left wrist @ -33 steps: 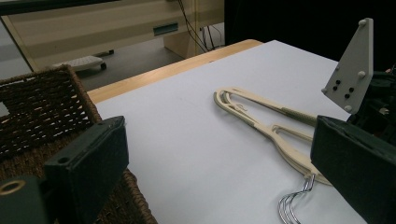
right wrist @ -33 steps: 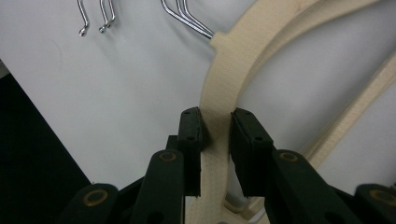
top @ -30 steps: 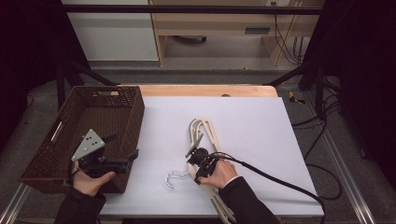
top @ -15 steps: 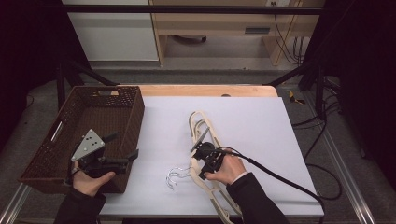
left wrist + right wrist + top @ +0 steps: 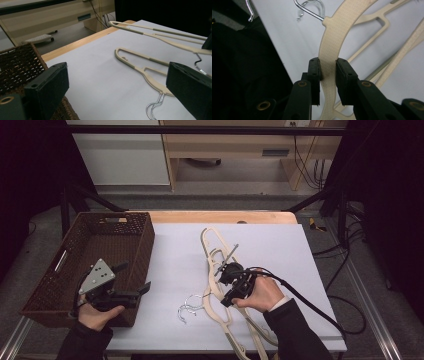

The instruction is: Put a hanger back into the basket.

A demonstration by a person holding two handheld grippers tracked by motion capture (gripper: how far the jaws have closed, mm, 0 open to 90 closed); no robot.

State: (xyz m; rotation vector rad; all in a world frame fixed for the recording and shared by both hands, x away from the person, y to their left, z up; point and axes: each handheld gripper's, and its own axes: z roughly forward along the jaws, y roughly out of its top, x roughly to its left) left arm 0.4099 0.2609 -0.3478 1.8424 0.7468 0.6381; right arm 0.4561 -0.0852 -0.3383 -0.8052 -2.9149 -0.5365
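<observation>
My right claw [image 5: 327, 72] pinches the beige hanger [image 5: 332, 42] by its arm and has risen since a second ago, tilting that hanger up off the white bench [image 5: 175, 260]. Other hangers [image 5: 212, 245] lie beneath. My left claw [image 5: 142, 290], spread wide and empty, stays beside the wicker basket [image 5: 50, 285].

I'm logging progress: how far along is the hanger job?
Done: nothing yet; the basket holds no hanger. In hand: the right gripper is shut on one hanger, raised off the table. Left: other hangers on the table; the left gripper is open.
</observation>
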